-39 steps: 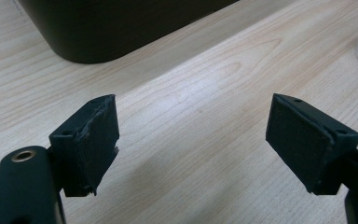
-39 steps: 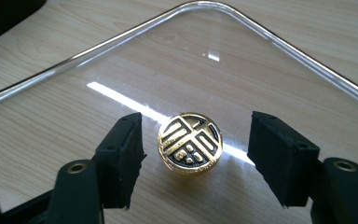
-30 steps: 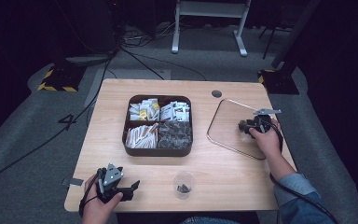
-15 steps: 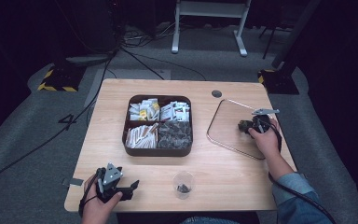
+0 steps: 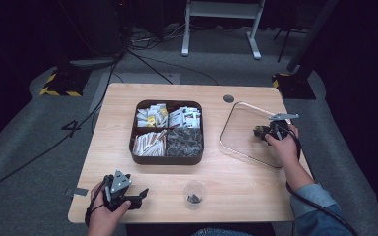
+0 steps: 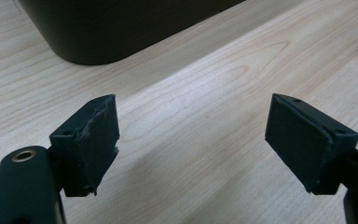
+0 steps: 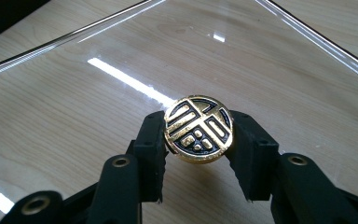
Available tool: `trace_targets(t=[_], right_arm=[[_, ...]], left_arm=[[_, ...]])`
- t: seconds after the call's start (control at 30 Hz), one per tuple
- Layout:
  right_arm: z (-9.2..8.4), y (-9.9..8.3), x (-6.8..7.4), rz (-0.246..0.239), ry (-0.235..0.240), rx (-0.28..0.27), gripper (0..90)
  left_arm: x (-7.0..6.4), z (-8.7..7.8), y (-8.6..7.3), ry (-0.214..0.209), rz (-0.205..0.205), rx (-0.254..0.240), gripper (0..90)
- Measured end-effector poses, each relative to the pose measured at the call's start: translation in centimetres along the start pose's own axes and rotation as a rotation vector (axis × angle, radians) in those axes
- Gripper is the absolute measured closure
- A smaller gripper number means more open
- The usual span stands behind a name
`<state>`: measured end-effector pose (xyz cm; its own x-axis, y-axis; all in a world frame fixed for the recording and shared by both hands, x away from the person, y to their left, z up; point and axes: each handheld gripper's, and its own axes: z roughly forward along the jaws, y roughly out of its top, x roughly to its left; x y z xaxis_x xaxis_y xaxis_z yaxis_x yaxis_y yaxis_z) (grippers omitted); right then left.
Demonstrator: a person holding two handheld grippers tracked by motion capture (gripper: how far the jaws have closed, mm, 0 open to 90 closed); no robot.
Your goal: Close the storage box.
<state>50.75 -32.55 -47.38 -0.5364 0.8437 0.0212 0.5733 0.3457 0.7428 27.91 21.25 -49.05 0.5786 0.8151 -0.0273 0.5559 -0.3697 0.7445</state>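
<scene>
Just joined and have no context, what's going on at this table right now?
A person holds a gripper in each hand at a light wooden table. The right gripper is shut on the round gold-and-black knob of a clear glass lid, which lies to the right of a dark brown four-compartment tray of packets. The left gripper is open with nothing between its fingers, low at the table's near left. A small clear plastic cup stands near the front edge.
</scene>
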Motion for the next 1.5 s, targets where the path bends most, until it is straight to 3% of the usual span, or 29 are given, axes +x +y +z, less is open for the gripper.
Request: trace_targets(t=[0.17,0.4,0.7,0.87,1.23,1.5], right_arm=[[-1.1,0.3,0.1,0.011,0.028,-0.022,58.7],[-2.9,1.4,0.6,-0.006,0.039,-0.052,58.7],[-4.5,2.5,1.1,-0.022,0.07,-0.103,58.7],[-5.5,3.2,1.4,-0.027,0.076,-0.116,58.6],[-7.0,5.1,3.3,-0.035,0.096,-0.127,58.7],[-7.7,7.4,5.0,-0.069,0.12,-0.141,58.7]], left_arm=[[0.0,0.4,0.2,0.005,0.011,0.02,18.0],[0.1,0.5,0.3,0.009,0.008,0.023,17.9],[0.1,0.6,0.1,0.021,0.033,0.047,17.9],[0.1,0.7,-0.1,0.026,0.023,0.051,17.9],[0.4,0.9,0.4,0.024,0.025,0.053,17.8],[0.4,1.3,0.7,0.014,0.025,0.057,17.8]])
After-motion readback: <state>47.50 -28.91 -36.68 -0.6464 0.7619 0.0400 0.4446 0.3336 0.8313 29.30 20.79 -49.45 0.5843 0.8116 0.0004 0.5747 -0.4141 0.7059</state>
